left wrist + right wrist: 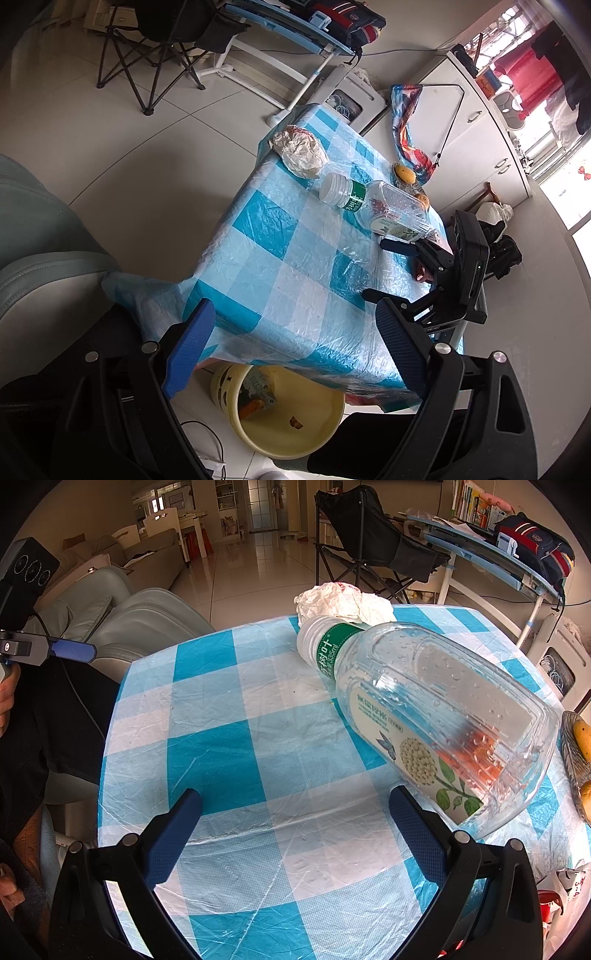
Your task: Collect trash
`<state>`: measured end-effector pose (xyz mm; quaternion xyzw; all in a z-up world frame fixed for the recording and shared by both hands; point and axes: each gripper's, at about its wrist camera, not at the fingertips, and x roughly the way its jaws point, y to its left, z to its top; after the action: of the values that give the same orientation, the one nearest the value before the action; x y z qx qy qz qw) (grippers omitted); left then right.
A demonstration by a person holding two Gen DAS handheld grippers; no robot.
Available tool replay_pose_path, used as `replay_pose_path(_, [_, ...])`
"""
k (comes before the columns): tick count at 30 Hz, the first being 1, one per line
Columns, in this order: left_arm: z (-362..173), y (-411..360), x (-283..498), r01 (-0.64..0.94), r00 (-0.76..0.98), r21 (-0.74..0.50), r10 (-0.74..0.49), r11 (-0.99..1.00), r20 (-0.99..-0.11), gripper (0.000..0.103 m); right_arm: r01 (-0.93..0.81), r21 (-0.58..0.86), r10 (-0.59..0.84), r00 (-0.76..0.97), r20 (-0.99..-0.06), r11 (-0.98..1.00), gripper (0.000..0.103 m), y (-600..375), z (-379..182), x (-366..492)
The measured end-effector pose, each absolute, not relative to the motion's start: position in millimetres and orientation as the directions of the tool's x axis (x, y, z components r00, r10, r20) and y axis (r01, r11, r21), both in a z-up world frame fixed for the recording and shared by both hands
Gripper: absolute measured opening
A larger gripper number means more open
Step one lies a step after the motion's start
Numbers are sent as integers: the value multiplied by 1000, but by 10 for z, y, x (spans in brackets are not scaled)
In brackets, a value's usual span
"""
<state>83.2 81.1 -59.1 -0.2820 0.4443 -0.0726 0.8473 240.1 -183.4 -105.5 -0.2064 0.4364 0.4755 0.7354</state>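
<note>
An empty clear plastic bottle (pixel 376 208) with a white cap and green label lies on its side on the blue-and-white checked tablecloth (pixel 295 266); it fills the right wrist view (pixel 424 716). A crumpled white paper wad (pixel 301 151) lies beyond it near the far table corner, and also shows in the right wrist view (pixel 343 603). My left gripper (pixel 295 321) is open and empty, high above the near table edge. My right gripper (pixel 295 812) is open and empty, just short of the bottle's base; it also shows in the left wrist view (pixel 376 269).
A yellow bucket (pixel 288 413) with some trash in it stands on the floor below the near table edge. Bananas in a basket (pixel 581 760) sit at the table's right side. A grey sofa (pixel 140 624), a folding chair (pixel 369 546) and a desk (pixel 491 550) surround the table.
</note>
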Motion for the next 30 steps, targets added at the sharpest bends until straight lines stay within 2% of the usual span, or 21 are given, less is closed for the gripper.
replay_pose_path(30, [-654,761,838,-138,583,-544,-376,828,-720,85,-880,110,519,168,-838,463,97,-1835,-1057,2403])
